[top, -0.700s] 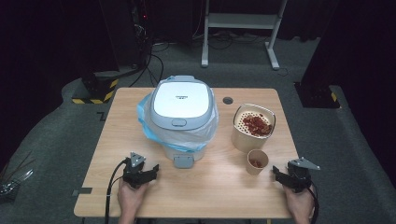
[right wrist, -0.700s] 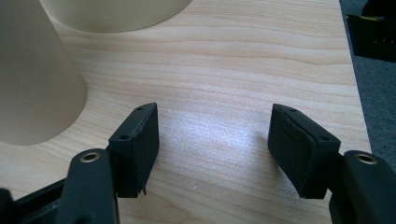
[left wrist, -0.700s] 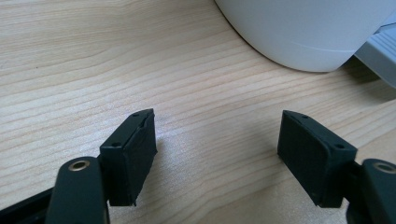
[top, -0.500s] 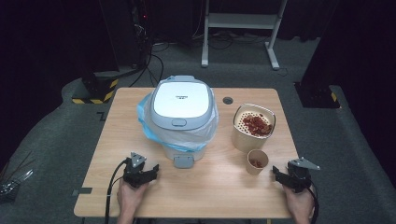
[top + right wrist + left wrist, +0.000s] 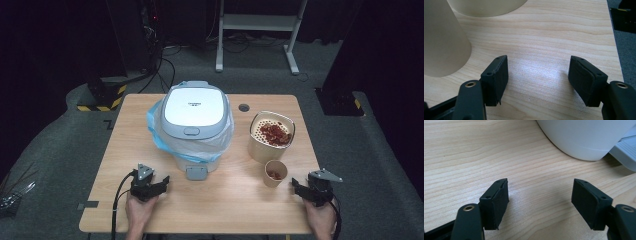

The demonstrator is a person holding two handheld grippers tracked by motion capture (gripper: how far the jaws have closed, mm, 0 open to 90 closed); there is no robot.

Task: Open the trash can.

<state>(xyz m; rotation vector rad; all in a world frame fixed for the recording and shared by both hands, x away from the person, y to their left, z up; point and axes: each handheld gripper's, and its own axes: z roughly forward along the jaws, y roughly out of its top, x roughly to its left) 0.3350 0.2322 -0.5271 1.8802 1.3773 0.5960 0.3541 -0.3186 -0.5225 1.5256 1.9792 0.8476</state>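
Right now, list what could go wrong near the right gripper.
The small paper cup of red bits stands close beside the open right gripper; a careless reach could tip it. The taller tub right behind it could get knocked too, spilling its red contents over the table.

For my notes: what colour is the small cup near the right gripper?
Tan; the small cup shows best in the high view.
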